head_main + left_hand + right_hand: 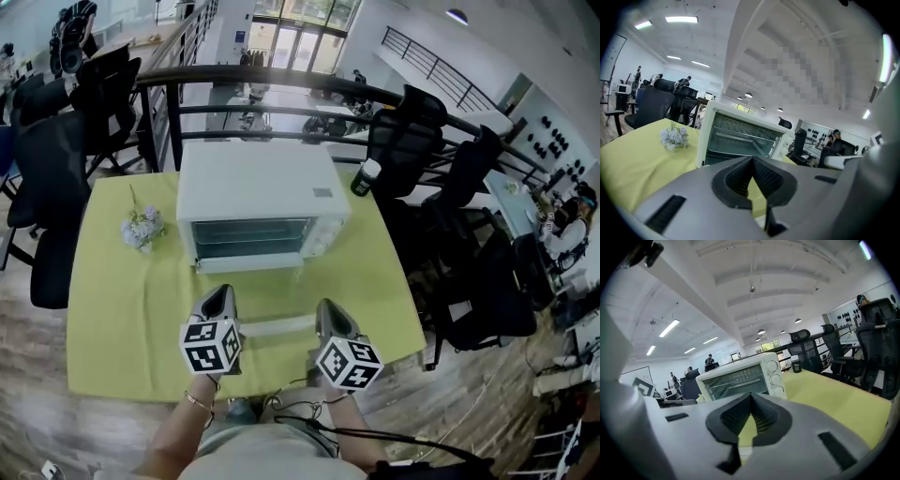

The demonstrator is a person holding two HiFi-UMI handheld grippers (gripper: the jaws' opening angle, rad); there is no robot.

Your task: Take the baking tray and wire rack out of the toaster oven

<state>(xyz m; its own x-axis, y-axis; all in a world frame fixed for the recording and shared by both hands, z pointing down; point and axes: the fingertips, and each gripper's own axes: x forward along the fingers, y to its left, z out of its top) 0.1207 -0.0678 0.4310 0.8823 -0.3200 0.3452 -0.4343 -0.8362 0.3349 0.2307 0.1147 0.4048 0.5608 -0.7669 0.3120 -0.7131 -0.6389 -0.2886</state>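
A white toaster oven (262, 202) stands at the back middle of the yellow-green table. Through its front I see the wire rack (745, 135) on an upper level and the baking tray (733, 152) below it. A white bar (277, 325) lies level in front of the oven, between my two grippers; it looks like the handle of the let-down door. My left gripper (220, 295) (752, 160) and my right gripper (330, 309) (751, 397) point at the oven from the near side, a short way from it. Both are shut with nothing between the jaws.
A small bunch of pale flowers (142, 228) (673, 137) lies left of the oven. A dark bottle with a white cap (365, 177) (795, 363) stands at its right rear. Black office chairs (56, 178) and a dark railing (281, 80) surround the table (122, 328).
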